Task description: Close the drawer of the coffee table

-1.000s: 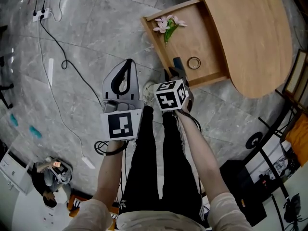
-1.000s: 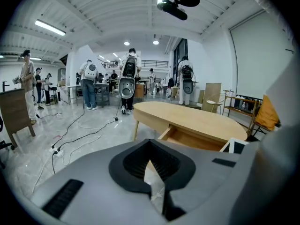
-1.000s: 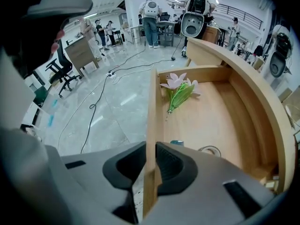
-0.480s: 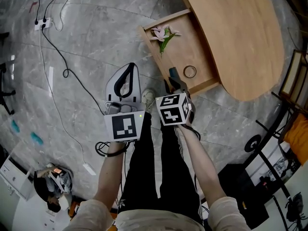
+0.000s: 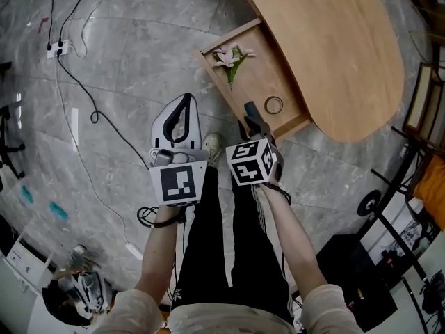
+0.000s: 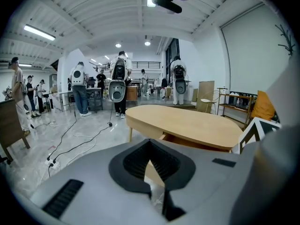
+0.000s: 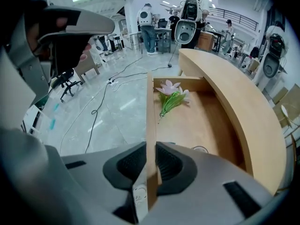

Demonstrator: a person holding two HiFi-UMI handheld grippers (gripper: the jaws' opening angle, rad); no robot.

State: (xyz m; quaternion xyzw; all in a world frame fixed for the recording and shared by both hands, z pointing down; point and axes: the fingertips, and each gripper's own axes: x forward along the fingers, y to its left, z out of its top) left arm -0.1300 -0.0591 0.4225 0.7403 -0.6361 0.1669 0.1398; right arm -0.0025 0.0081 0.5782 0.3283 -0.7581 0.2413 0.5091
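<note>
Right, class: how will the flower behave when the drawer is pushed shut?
The flower has a thin stem and soft petals, so it is probably light and floppy. It lies loose on the smooth drawer floor, so it may slide. Lying flat, it should not tip.

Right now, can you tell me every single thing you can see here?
coffee table: one, light wood, upper right.
drawer: one, light wood, pulled open.
flower: one, pink and green, in drawer.
ring: one, pale, in drawer.
cables: several, black, on floor, left.
power strip: one, white, far left.
legs: two, black trousers, bottom middle.
left hand-held gripper: one, grey, shut, empty.
right hand-held gripper: one, grey, clamping drawer's front.
</note>
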